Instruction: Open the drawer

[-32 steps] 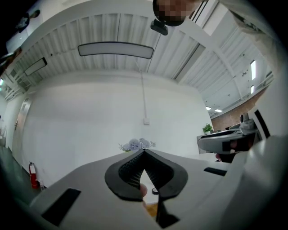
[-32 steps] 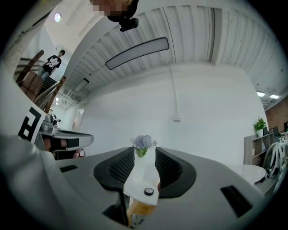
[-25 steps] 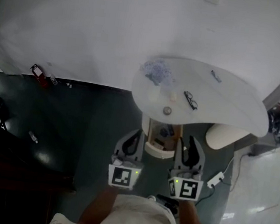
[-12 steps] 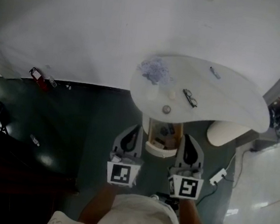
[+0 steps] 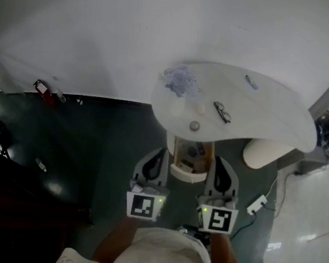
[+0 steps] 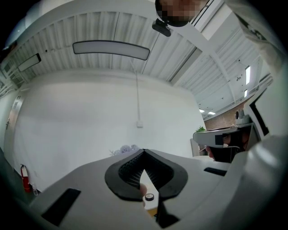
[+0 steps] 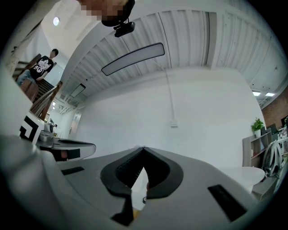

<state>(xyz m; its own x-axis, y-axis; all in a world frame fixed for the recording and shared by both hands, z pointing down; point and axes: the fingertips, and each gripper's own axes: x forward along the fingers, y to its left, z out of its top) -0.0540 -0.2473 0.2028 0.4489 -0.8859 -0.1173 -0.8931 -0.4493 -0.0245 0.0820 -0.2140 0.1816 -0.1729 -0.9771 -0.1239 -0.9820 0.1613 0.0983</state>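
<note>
Under the white table (image 5: 263,111) a wooden drawer (image 5: 179,154) with a white front stands pulled out toward me, small items lying inside. My left gripper (image 5: 162,152) is at the drawer's left side, shut, with nothing between its fingers; its tips also meet in the left gripper view (image 6: 144,151). My right gripper (image 5: 217,159) is at the drawer's right side. Its jaws are closing, the tips meet (image 7: 144,148), and nothing is between them. Neither gripper touches the drawer, as far as I can see.
On the table lie dark glasses (image 5: 221,112), a small round object (image 5: 194,126), a pale purple bunch (image 5: 180,79) and a pen (image 5: 251,82). A white rounded base (image 5: 263,154) and a power strip (image 5: 257,204) sit to the right. A red extinguisher (image 5: 45,91) stands far left by the wall.
The right gripper's jaws have come together from wide apart. Both hands and the drawer stay where they were; the head view has shifted slightly.
</note>
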